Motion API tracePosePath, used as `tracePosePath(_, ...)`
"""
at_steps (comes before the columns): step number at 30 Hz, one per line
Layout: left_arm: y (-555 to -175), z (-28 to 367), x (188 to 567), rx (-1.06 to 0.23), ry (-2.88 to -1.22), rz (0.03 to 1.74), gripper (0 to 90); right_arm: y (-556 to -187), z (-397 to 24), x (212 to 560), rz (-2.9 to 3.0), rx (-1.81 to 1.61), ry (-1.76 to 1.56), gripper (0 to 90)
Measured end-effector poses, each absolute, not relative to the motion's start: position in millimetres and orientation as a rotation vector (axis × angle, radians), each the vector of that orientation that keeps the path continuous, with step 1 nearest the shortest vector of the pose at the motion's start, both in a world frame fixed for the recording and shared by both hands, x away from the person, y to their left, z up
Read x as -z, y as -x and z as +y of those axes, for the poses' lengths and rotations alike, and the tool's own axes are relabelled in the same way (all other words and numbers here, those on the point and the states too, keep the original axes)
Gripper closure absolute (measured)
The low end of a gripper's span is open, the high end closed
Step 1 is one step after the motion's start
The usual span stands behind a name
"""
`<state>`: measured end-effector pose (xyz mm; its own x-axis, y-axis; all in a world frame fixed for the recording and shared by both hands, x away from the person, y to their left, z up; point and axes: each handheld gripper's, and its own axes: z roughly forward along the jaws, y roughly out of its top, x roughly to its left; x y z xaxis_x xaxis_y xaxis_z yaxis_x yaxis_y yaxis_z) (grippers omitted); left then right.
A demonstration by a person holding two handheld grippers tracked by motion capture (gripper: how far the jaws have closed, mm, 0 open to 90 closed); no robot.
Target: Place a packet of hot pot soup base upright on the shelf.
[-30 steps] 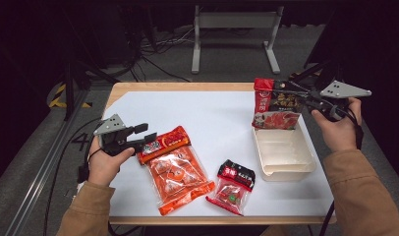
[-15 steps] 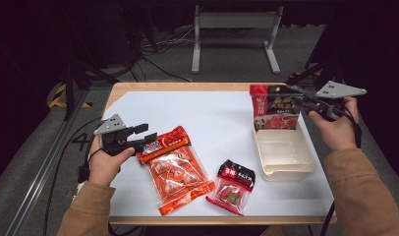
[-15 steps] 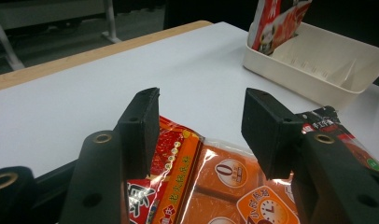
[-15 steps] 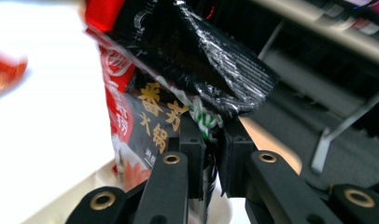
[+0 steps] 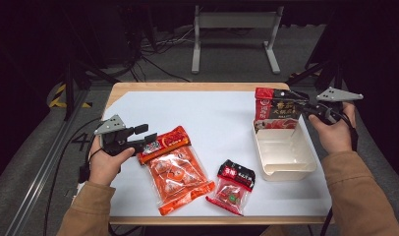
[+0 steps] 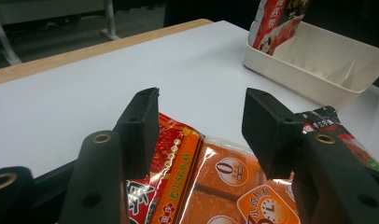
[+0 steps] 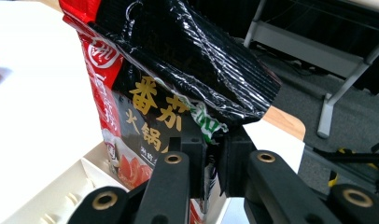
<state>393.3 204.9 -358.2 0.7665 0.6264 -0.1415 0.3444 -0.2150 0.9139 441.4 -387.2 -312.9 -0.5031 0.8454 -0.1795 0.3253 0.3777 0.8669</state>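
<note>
My right gripper (image 5: pixel 303 105) (image 7: pixel 214 140) is shut on the edge of a red-and-black sauce packet (image 5: pixel 276 110) (image 7: pixel 169 70). It holds the packet upright, with the lower end dipping into the far end of a white plastic tray (image 5: pixel 291 175) (image 7: pixel 61 200). My left gripper (image 5: pixel 147 137) (image 6: pixel 199 100) is open at the table's left. Its jaws stand apart over the red top end of a large orange packet (image 5: pixel 175 169) (image 6: pixel 215 186) that lies flat.
A small red-and-black packet (image 5: pixel 233 186) (image 6: pixel 327 119) lies near the front edge, between the orange packet and the tray (image 6: pixel 318 79). A white sheet (image 5: pixel 212 118) covers the wooden table. Cables and a metal stand lie on the floor beyond the table.
My right gripper has sunk a little with the red-and-black packet, whose lower end now reaches into the tray. The left gripper has stayed in place.
</note>
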Motion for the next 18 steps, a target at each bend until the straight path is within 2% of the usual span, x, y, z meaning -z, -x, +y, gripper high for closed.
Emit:
tracePosePath(12, -394.4, 205.5, 359.8, -0.305, -1.826, 0.759, 46.2, -438.5, -388.3, 315.3, 1.989, -1.071, -1.071, 81.3)
tracePosePath(15, -394.9, 205.6, 360.4, -0.306, -1.824, 0.764, 45.1, -438.4, -387.7, 314.2, 1.983, -1.071, -1.087, 77.1)
tracePosePath(18, -395.3, 205.5, 361.0, -0.306, -1.823, 0.769, 44.3, -436.4, -389.4, 313.3, 1.961, -1.084, -1.092, 67.5)
